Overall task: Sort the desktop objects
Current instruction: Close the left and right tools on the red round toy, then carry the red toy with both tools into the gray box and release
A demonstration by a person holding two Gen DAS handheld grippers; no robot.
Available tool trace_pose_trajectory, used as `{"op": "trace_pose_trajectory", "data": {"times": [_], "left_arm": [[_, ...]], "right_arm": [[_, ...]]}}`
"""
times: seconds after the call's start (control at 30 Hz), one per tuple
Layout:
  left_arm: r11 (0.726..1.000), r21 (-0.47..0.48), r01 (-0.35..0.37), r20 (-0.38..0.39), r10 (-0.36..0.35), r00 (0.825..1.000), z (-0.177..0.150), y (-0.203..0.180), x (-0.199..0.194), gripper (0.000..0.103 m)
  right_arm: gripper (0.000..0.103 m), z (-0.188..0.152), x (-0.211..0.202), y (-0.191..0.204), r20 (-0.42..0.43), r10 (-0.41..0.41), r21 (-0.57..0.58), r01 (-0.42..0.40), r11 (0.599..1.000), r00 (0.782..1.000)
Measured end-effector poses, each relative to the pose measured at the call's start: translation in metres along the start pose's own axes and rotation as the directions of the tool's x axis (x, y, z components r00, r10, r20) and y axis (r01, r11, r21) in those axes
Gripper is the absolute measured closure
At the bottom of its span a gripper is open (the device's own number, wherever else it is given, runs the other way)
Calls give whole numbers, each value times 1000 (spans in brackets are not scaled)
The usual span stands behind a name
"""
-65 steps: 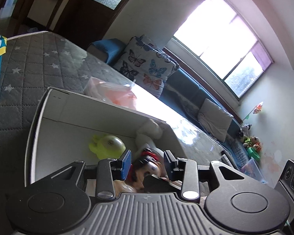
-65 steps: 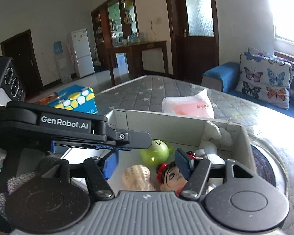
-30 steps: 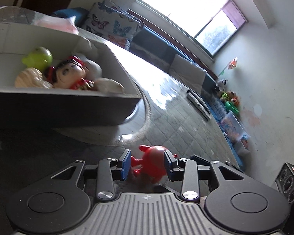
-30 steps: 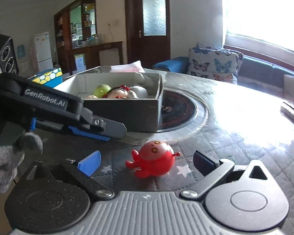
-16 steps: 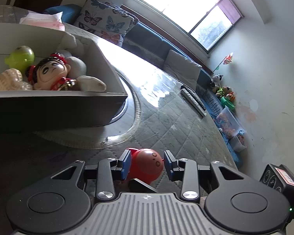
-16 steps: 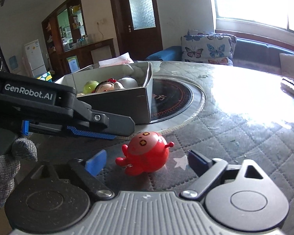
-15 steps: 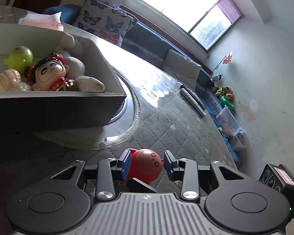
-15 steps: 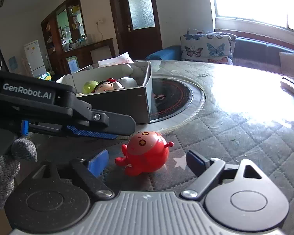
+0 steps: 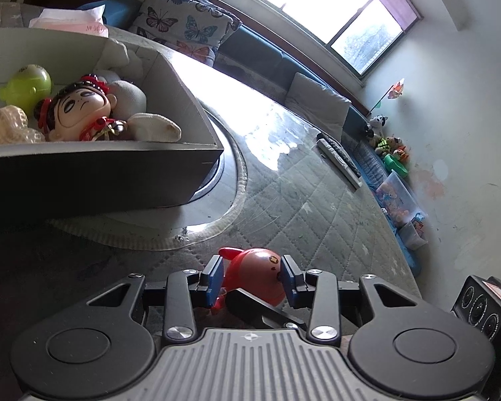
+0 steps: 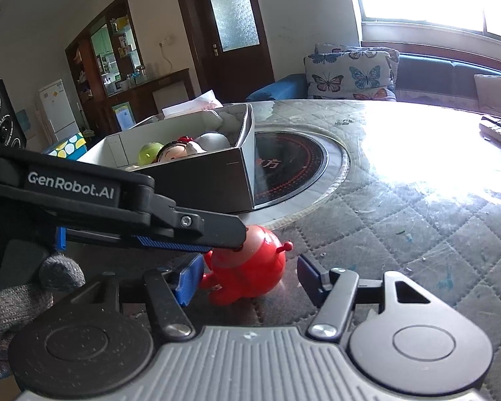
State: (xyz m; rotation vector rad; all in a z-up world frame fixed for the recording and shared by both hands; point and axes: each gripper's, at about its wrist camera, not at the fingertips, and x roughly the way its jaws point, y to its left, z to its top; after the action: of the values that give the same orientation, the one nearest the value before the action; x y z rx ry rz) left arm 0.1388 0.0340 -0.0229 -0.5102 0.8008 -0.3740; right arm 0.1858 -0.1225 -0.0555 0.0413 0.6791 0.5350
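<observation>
Red toy (image 9: pixel 255 275) sits on quilted table between left gripper (image 9: pixel 252 279) pads, narrowly spread, flanking both sides, grip unconfirmed. Right gripper (image 10: pixel 247 275) straddles it wider, empty. Box (image 9: pixel 93 173) ahead-left.

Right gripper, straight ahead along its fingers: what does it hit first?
The red toy, which sits between the right gripper's open fingers, close ahead. The left gripper already flanks the toy, with one of its fingers overhead in the right wrist view. Depth is uncertain.
</observation>
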Motion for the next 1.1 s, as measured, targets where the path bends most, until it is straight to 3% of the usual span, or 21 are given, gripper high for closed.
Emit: {"op": "trace_pose_trajectory", "data": {"times": [0.13, 0.47, 1.1], "left_arm": [[1000, -2, 3, -3, -3, 1000, 0, 1, 0, 62], [999, -9, 33, -18, -33, 999, -7, 4, -8, 63], [998, -50, 25, -6, -25, 1000, -26, 20, -40, 63]], "right_arm": [[54, -1, 1, 0, -3, 0, 4, 0, 1000, 1000], [54, -6, -5, 5, -8, 14, -7, -14, 1000, 1000], [54, -19, -10, 37, -27, 60, -87, -62, 994, 998]]}}
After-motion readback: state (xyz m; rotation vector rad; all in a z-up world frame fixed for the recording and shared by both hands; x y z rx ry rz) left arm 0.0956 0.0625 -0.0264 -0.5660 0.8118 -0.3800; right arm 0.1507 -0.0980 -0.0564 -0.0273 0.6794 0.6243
